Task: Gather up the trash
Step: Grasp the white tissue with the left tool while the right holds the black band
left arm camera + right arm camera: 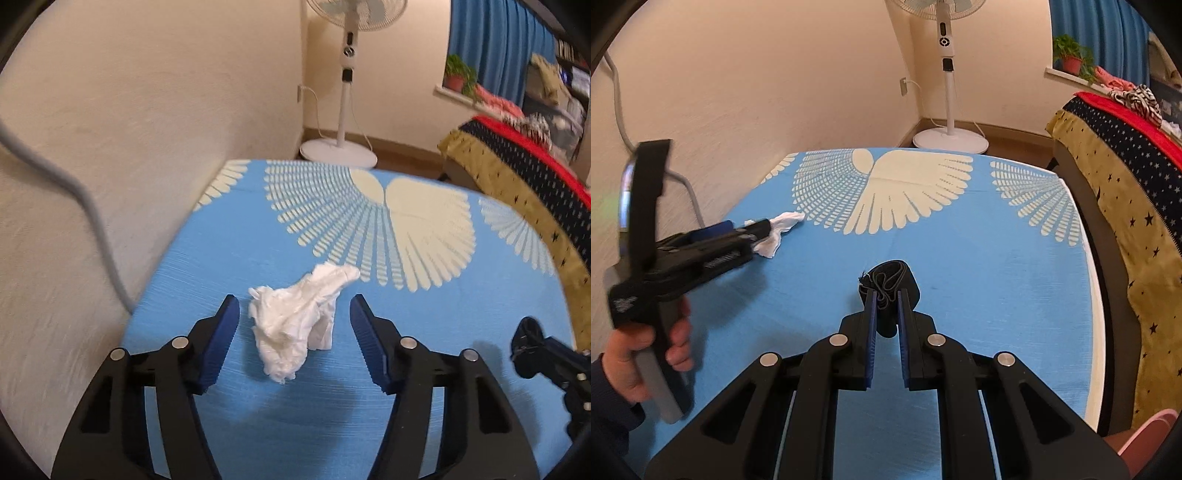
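Only the left wrist view shows the crumpled white tissue (pixel 295 317) whole: a wrinkled wad with a twisted tail pointing toward the far edge of the table (pixel 424 369), lying flat on the blue cloth (pixel 461 325) between the two blue pads of the left gripper (pixel 293 317). The jaws stand open, a gap on each side of the tissue, no pad touching it. At that view's right border a black part of the other tool pokes in, too blurred to read.

Only the right wrist view shows the right gripper (pixel 886 312), its jaws closed on a black folded strip (pixel 890 286), like a crumpled band with a frayed end, held near the middle of the table. From here the left gripper (pixel 764 230) is seen side-on near the table's left edge, a hand (pixel 646 350) around its handle, with the tissue (pixel 775 236) half hidden behind its tip. Small white lettering on that tool's black body is too blurred to read.

The cloth bears cream wing-like prints. A white standing fan (pixel 947 74) rises beyond the far edge.
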Motion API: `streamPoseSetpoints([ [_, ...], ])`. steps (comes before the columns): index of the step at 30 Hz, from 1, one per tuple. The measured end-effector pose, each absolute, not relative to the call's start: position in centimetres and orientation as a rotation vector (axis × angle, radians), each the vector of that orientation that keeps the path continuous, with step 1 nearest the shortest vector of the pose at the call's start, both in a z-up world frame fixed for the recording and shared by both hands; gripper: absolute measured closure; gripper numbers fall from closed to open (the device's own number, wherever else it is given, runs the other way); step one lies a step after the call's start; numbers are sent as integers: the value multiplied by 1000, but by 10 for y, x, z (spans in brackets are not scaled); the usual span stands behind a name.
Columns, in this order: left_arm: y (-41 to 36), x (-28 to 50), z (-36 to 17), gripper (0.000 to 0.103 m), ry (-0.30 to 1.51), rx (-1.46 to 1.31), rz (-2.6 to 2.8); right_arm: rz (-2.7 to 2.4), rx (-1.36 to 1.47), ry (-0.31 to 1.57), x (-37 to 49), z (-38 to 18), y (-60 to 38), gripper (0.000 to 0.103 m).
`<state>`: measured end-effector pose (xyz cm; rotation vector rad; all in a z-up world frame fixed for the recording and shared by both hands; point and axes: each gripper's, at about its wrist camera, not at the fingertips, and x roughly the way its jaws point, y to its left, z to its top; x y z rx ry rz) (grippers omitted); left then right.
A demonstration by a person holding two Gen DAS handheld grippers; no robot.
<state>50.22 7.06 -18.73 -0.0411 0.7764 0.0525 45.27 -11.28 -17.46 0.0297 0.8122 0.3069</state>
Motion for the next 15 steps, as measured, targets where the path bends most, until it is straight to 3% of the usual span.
streamPoseSetpoints([
  [2,65,505,-193,47,793,-14,42,315,25,805,451,-174,-110,92],
  [4,62,508,-197,77,814,-4,23,320,21,799,449,-174,-108,92],
  [6,60,508,-195,86,810,-4,14,324,20,798,448,-173,-107,92],
  [15,38,441,-133,90,698,13,-90,316,28,754,429,-132,-119,92],
])
